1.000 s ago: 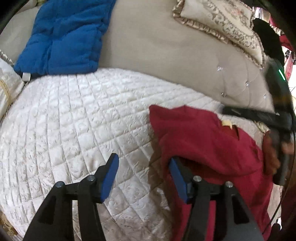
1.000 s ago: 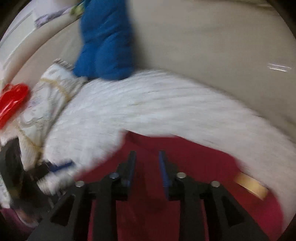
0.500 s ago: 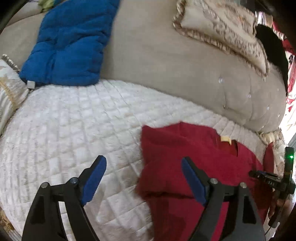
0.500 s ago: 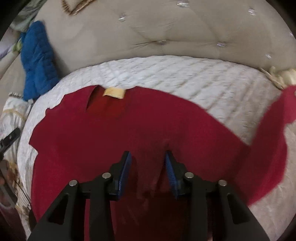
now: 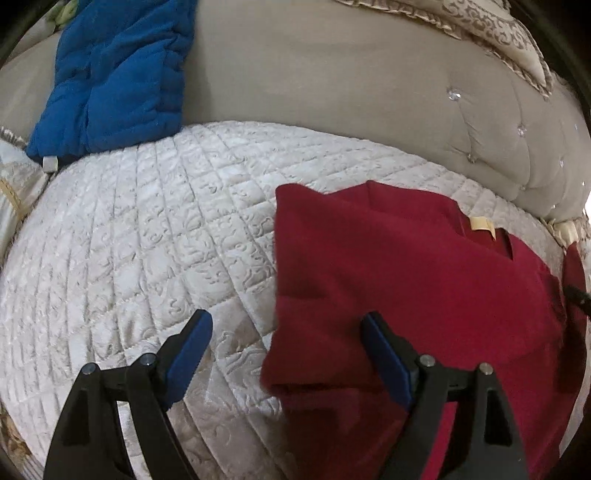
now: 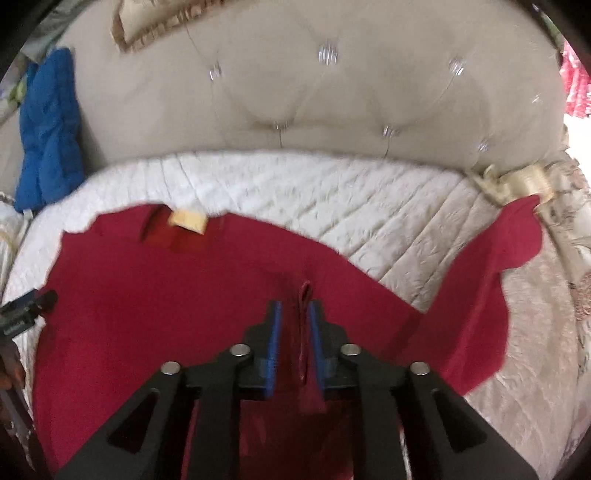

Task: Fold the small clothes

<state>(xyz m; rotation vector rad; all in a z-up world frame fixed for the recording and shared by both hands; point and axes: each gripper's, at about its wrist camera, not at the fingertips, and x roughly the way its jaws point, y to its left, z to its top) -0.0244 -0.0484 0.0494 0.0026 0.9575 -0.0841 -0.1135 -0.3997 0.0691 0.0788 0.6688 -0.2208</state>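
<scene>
A dark red shirt [image 5: 424, 280] with a tan neck label [image 5: 482, 224] lies on the quilted white cover, its left side folded over. My left gripper [image 5: 284, 334] hangs open over the shirt's left edge; one blue pad is above the cover and the other above the cloth, neither touching it. In the right wrist view the same red shirt [image 6: 166, 302] spreads wide, one sleeve [image 6: 495, 266] reaching out to the right. My right gripper [image 6: 294, 325] is shut on a raised pinch of the red cloth.
A blue padded garment [image 5: 114, 74] lies at the back left against the beige tufted headboard [image 5: 351, 81]. A patterned cushion [image 5: 495, 26] rests at the top right. The quilted cover [image 5: 129, 240] stretches left of the shirt. The left gripper's tip [image 6: 22, 314] shows at the right view's left edge.
My left gripper's jaws widened and it moved in over the shirt's left edge. The right gripper swung from the shirt's left side to its right part and closed on a pinch of cloth.
</scene>
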